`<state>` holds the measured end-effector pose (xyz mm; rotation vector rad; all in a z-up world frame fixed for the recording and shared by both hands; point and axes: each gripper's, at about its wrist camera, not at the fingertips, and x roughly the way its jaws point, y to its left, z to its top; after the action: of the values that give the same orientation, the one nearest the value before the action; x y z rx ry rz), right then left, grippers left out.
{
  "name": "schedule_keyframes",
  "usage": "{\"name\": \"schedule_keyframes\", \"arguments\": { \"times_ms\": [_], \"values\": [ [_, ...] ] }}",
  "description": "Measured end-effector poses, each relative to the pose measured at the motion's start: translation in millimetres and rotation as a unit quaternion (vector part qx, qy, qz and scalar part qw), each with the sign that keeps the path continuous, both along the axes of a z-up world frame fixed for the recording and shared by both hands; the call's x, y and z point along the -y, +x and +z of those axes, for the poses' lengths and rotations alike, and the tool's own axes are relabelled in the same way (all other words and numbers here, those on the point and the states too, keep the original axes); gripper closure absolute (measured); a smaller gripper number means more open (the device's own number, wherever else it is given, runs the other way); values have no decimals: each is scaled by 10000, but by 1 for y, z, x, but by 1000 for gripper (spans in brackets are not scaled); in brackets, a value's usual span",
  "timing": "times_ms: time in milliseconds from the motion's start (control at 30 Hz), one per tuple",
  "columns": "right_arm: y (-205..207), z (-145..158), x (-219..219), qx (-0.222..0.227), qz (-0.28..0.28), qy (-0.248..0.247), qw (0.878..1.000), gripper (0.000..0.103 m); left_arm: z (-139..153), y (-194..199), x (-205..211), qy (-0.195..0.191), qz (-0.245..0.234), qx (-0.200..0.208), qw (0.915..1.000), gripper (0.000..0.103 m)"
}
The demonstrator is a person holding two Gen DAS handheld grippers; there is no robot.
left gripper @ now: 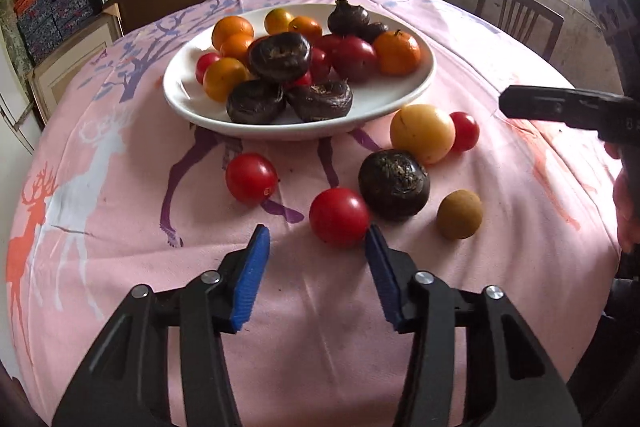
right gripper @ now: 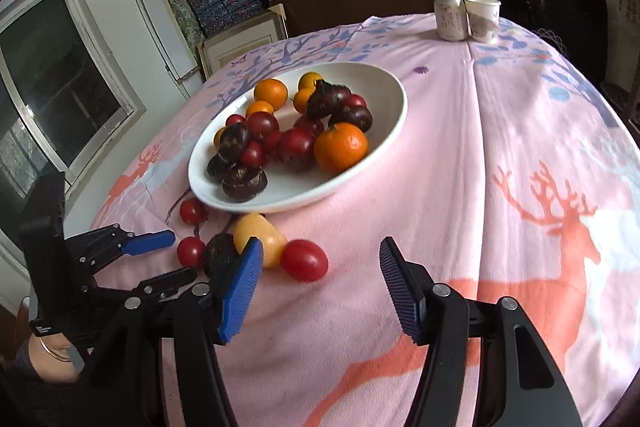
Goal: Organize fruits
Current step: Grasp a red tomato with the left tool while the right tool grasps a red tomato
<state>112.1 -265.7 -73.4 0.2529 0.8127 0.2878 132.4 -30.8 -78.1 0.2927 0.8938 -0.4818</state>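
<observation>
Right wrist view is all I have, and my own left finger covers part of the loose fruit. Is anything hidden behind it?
Observer: Yes. The left wrist view shows a small brown fruit on the cloth, just right of the dark fruit.
Operator: Is the left gripper holding anything?
Observer: No. The left gripper is open, with a red tomato right at its mouth, beside its right finger. I cannot tell if they touch.
Operator: So how many loose pieces in total?
Observer: Six: that tomato, two more tomatoes, the yellow fruit, the dark fruit and the brown one.
</observation>
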Motion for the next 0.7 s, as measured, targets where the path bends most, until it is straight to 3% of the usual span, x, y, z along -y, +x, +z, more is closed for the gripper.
{"name": "schedule_keyframes", "arguments": {
  "times_ms": [100, 200, 233, 367, 467, 700],
  "values": [
    [-5, -4, -1, -34, 24, 2, 10000, 41, 1, 7, 4, -14, 18, 73, 10000, 56],
    [-4, -7, -2, -88, 26, -70, 9999, 41, 0, 15, 6, -170, -2, -142, 9998, 64],
    [-4, -8, -3, -99, 26, -89, 9999, 41, 0, 16, 5, -228, -25, -180, 9996, 74],
    [4, -12, -8, -198, 126, -264, 9994, 46, 6, 13, 1, -324, 91, 36, 9994, 74],
    [9, -15, -19, -283, 299, -426, 9982, 52, 13, 9, -7, -609, 219, 166, 9978, 74],
    [24, -17, -35, -303, 425, -756, 9958, 56, 22, 2, -13, -836, 230, 423, 9953, 74]
  ]
}}
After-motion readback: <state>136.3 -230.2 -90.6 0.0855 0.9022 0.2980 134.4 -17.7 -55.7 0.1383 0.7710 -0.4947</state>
